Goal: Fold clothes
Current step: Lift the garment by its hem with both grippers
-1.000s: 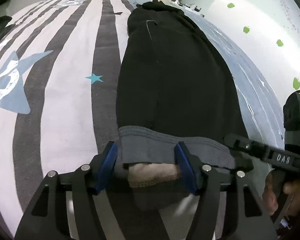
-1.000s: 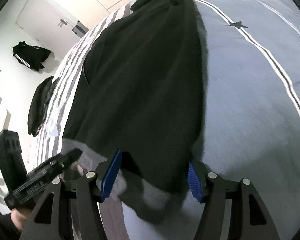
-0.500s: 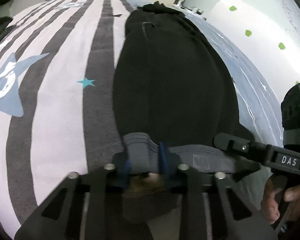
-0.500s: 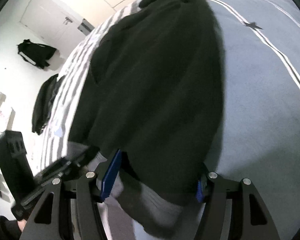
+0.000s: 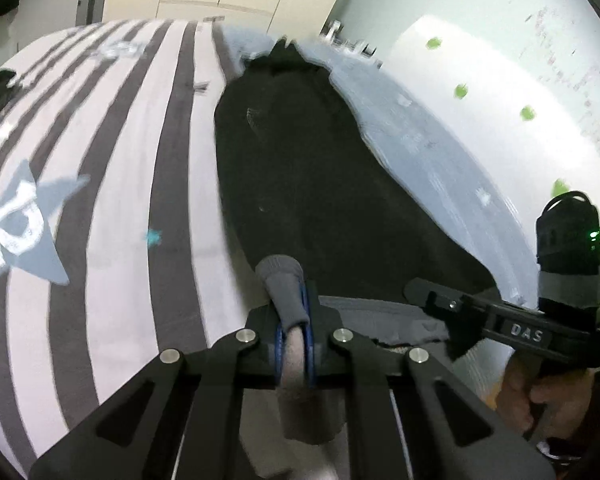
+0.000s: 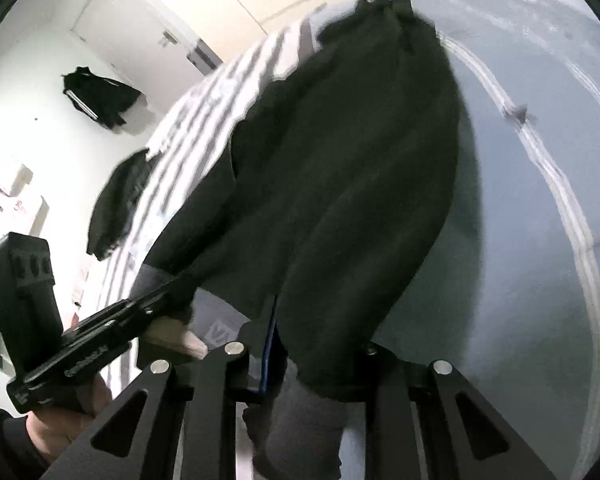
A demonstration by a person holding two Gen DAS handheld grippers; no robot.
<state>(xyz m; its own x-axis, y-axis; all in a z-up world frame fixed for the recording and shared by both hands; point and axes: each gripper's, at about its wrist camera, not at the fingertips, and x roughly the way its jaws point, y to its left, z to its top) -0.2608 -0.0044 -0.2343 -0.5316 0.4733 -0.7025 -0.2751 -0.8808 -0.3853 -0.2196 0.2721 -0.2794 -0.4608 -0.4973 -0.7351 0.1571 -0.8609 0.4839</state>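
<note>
Black garment (image 5: 320, 184) stretches lengthwise away (waistband seemingly nearest).

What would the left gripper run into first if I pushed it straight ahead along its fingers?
The left gripper is shut on the grey waistband, so the first thing ahead is the black garment itself, then probably the striped bed cover beneath, though depth is unclear.

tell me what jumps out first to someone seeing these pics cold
A big black garment lies lengthwise down the middle of a bed whose striped cover bears a blue star. The left gripper is clamped on its grey waistband in the near foreground, and the right gripper is closing on the same near edge.
</note>
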